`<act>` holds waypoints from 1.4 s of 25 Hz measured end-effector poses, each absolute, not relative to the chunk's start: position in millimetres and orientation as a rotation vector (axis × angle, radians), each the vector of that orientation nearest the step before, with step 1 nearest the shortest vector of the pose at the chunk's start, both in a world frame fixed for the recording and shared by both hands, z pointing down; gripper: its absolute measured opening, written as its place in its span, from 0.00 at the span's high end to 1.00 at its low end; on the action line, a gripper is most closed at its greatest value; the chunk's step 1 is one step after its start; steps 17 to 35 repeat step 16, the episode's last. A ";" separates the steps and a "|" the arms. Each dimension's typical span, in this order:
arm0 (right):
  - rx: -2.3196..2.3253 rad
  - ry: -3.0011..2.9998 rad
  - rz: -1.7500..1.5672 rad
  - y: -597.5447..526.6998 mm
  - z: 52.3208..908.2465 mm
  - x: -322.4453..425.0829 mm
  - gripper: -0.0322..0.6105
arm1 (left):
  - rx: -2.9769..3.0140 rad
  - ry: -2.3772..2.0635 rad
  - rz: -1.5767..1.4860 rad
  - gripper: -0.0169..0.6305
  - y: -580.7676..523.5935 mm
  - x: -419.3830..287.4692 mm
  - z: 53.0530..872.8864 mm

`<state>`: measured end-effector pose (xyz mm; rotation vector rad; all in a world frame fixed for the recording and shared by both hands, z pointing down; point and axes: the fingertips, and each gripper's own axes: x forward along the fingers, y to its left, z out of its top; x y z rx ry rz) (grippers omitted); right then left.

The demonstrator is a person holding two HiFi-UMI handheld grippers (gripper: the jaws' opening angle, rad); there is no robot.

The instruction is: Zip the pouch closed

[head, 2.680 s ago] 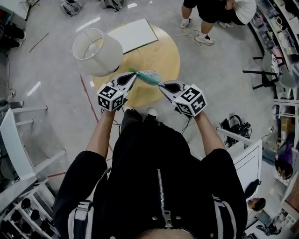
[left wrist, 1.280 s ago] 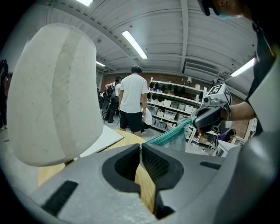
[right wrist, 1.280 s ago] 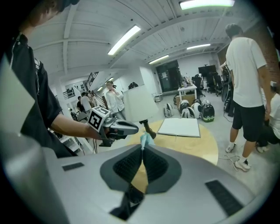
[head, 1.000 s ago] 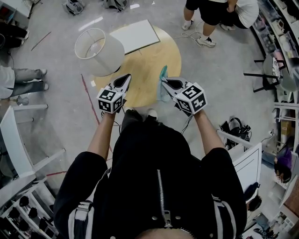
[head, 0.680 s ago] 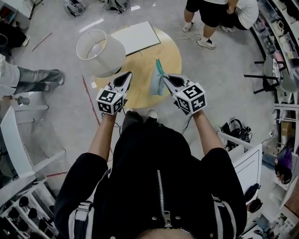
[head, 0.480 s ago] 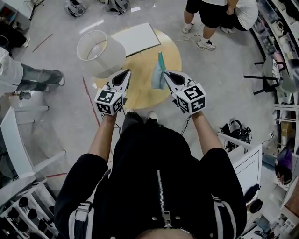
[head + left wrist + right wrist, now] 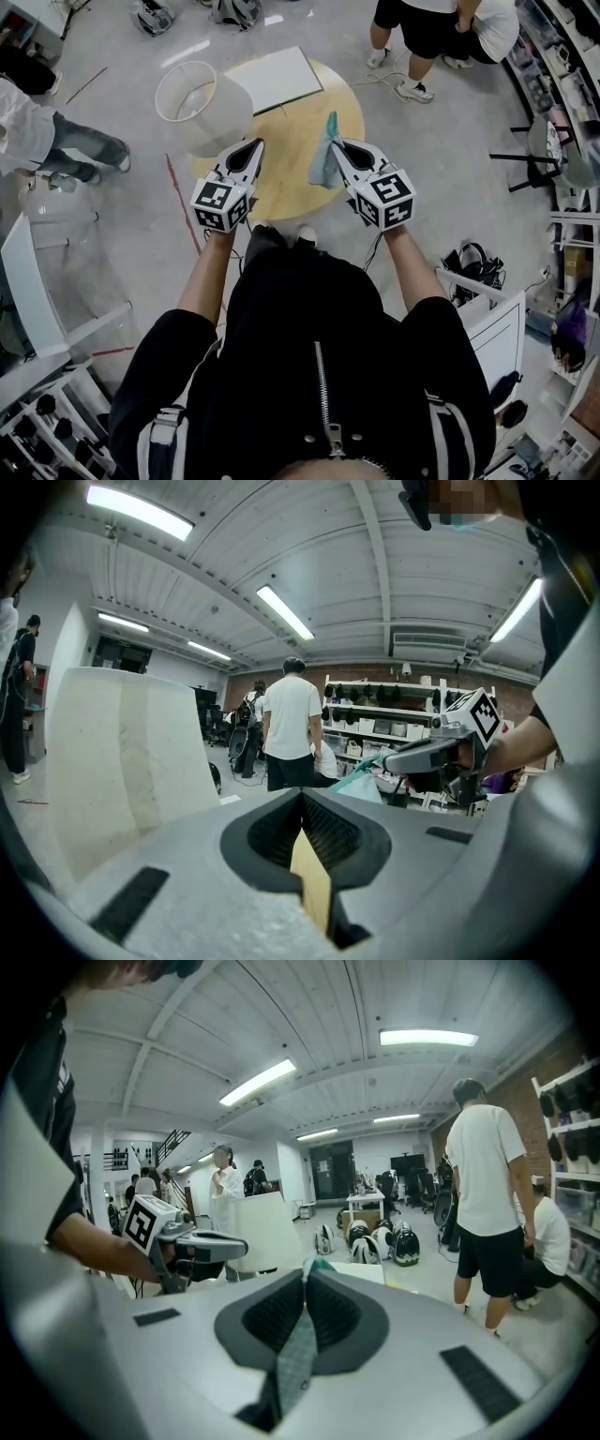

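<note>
Floor: grey polished concrete floor [image 7: 122,225], crossed by a thin red line [image 7: 173,183].
Furniture: round light-wood counter [image 7: 339,108] far centre; white chair [image 7: 23,281] near left; black folding chair [image 7: 536,141] right.
Ceiling: white ribbed ceiling [image 7: 375,574], long strip lights [image 7: 289,611].
Far wall: white open shelves [image 7: 375,726] against a brick wall [image 7: 562,1068].
</note>
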<state>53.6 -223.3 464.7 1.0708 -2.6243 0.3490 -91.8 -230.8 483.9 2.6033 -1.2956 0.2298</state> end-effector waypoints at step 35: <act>1.041 -2.622 0.341 -211.9 463.8 57.2 0.93 | 2.593 -1.269 0.248 0.97 -218.8 -90.0 490.9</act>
